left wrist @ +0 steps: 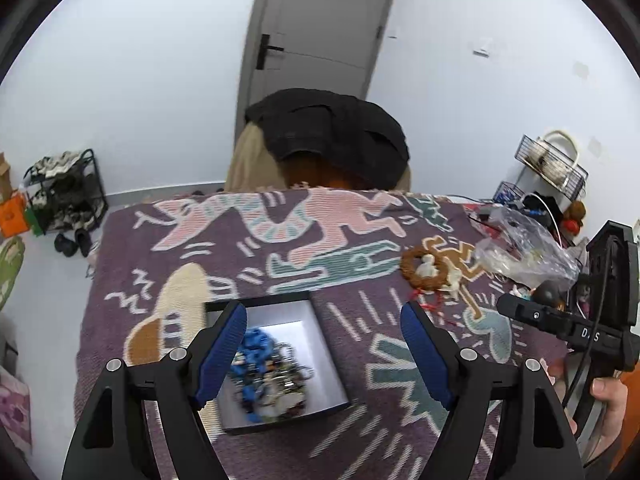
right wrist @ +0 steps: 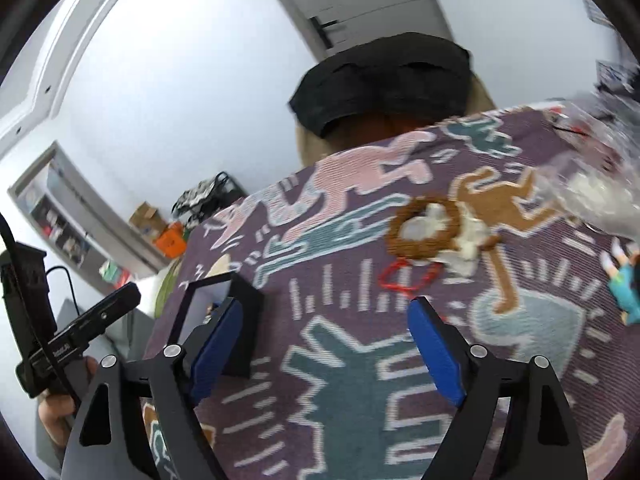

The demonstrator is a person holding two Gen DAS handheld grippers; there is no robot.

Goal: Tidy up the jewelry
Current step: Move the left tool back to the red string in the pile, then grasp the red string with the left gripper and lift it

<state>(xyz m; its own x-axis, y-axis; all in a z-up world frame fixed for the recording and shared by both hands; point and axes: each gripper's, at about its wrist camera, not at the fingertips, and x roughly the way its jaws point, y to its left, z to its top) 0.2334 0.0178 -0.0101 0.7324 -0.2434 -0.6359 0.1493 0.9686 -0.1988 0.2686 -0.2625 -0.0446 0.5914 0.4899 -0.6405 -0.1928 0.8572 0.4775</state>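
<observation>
An open dark box [left wrist: 320, 336] with a white inside holds a heap of jewelry [left wrist: 268, 376], blue beads among it. It sits on the patterned cloth [left wrist: 352, 344]. My left gripper [left wrist: 322, 316] is open and empty, hovering over the box. A brown beaded bracelet [left wrist: 424, 268] with white pieces lies to the right, a red string [left wrist: 430, 304] beside it. My right gripper [right wrist: 324, 312] is open and empty above the cloth [right wrist: 360, 400]. The brown bracelet [right wrist: 424, 228] and a red loop [right wrist: 408, 276] lie ahead of it; the box [right wrist: 240, 296] is at its left finger.
A clear plastic bag [left wrist: 520, 248] and small clutter sit at the cloth's right edge, with a wire rack [left wrist: 552, 164] behind. A chair with a black garment [left wrist: 328, 136] stands at the far edge. A shoe rack [left wrist: 64, 196] is on the floor left. A small doll [right wrist: 624, 280] lies right.
</observation>
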